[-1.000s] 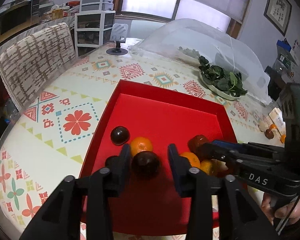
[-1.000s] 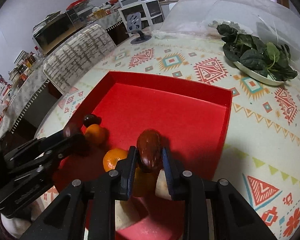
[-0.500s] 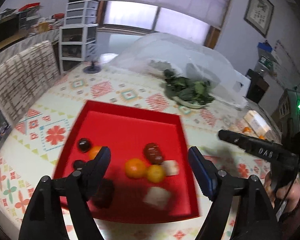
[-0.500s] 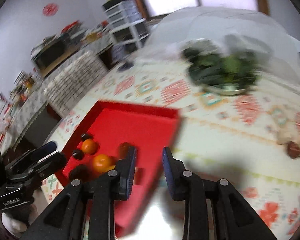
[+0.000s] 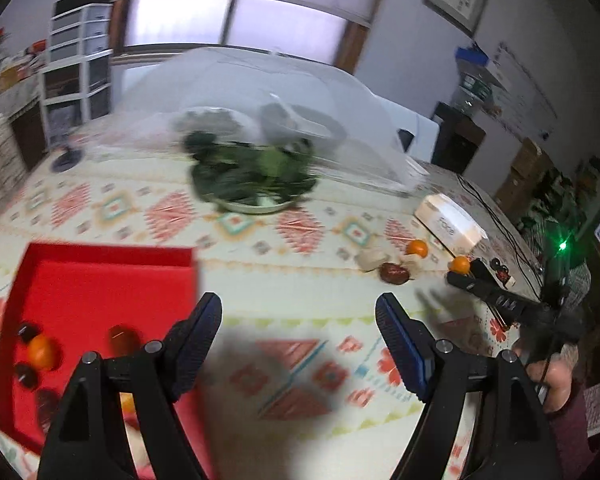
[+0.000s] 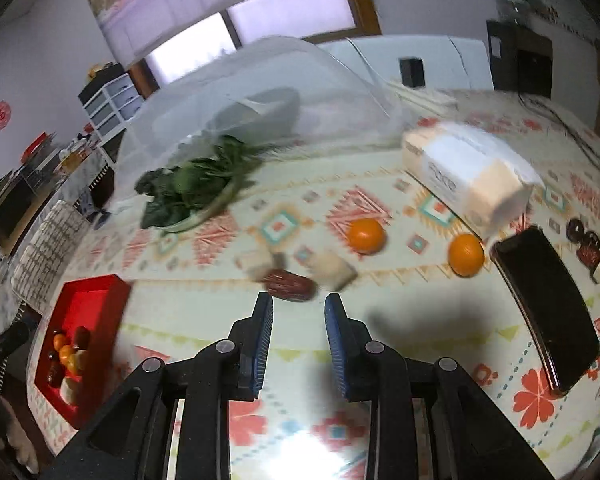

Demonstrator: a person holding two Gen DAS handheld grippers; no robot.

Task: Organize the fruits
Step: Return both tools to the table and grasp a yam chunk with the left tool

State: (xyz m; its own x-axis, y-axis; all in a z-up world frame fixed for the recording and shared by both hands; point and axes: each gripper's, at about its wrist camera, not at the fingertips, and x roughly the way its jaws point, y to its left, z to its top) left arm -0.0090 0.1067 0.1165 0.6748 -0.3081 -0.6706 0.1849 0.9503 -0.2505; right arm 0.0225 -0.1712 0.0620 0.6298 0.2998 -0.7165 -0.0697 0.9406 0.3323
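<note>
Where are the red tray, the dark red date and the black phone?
red tray (image 5: 100, 280), left wrist view, bare floor.
dark red date (image 6: 290, 285), right wrist view, middle.
black phone (image 6: 548, 312), right wrist view, screen.

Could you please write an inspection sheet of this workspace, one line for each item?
Surface: table under a patterned cloth.
Job's things: red tray holding several fruits; two oranges, a red date and pale chunks loose on the cloth.
Clutter: plate of greens, white box, black phone, mesh food cover.
Grippers: left gripper open, empty; right gripper narrow, fingers hold nothing.
Cables: black cable past the box.
Surroundings: window, drawer unit, chair.
</note>
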